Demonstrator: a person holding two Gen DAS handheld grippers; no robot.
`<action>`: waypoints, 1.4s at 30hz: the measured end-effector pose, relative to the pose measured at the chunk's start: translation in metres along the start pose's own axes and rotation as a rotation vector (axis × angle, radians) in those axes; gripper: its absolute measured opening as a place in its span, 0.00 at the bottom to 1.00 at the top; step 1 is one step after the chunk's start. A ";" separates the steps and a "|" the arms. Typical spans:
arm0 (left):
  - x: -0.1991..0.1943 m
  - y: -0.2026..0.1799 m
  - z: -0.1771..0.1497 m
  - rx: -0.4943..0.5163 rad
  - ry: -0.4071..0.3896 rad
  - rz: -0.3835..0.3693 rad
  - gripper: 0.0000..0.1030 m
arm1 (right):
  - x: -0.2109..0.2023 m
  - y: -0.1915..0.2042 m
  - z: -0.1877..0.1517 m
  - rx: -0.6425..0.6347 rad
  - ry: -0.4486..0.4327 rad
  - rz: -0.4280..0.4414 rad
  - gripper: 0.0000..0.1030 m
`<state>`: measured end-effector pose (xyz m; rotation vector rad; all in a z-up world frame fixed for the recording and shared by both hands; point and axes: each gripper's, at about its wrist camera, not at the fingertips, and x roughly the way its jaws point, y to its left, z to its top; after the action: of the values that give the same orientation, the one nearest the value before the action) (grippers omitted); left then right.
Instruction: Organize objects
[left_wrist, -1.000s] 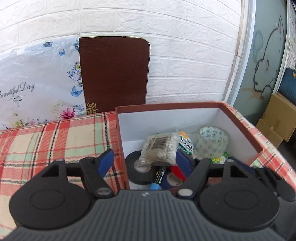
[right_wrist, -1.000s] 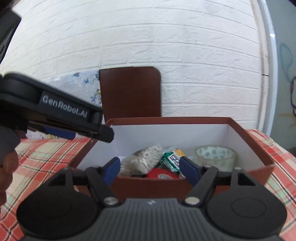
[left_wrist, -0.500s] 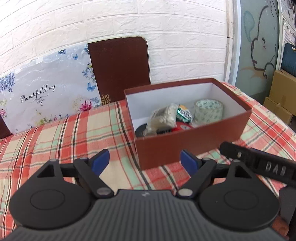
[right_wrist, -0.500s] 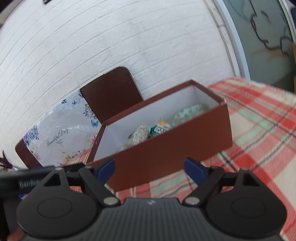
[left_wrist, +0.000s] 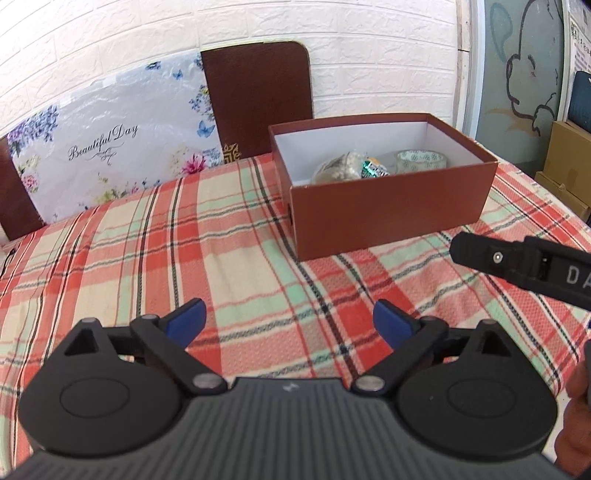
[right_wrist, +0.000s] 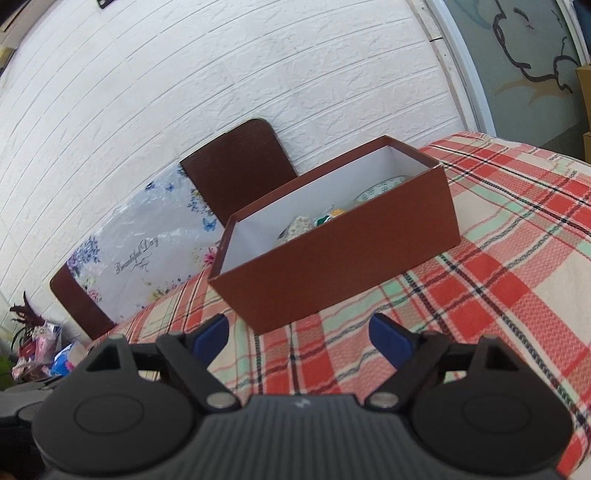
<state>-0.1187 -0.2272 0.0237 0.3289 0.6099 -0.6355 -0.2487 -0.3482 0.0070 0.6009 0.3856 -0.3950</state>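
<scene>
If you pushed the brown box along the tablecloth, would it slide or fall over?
The box would probably slide, not tip: it looks low and wide and sits flat. The checked tablecloth looks soft, so it might bunch up in front. Only a few small things show inside, so the box is likely light.

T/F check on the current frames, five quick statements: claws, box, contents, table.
1. Both claws are open and hold nothing. True: left claw, right claw.
2. The brown box has a lid on. False: its top is open.
3. A clear tape roll lies in the box. True.
4. The box stands on bare wood. False: on a plaid tablecloth.
5. The left claw is inside the box. False: it is over the cloth, short of the box.
</scene>
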 end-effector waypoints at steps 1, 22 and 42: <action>-0.002 0.002 -0.002 -0.005 -0.001 0.007 0.96 | -0.003 0.003 -0.001 -0.008 -0.003 0.002 0.84; -0.020 0.009 -0.015 -0.024 -0.005 0.067 1.00 | -0.042 0.032 -0.014 -0.128 -0.075 -0.024 0.89; -0.002 0.000 -0.011 0.023 0.020 0.127 1.00 | -0.014 0.028 -0.018 -0.156 -0.054 -0.072 0.92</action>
<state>-0.1247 -0.2209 0.0159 0.3932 0.5966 -0.5185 -0.2519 -0.3122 0.0129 0.4242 0.3837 -0.4449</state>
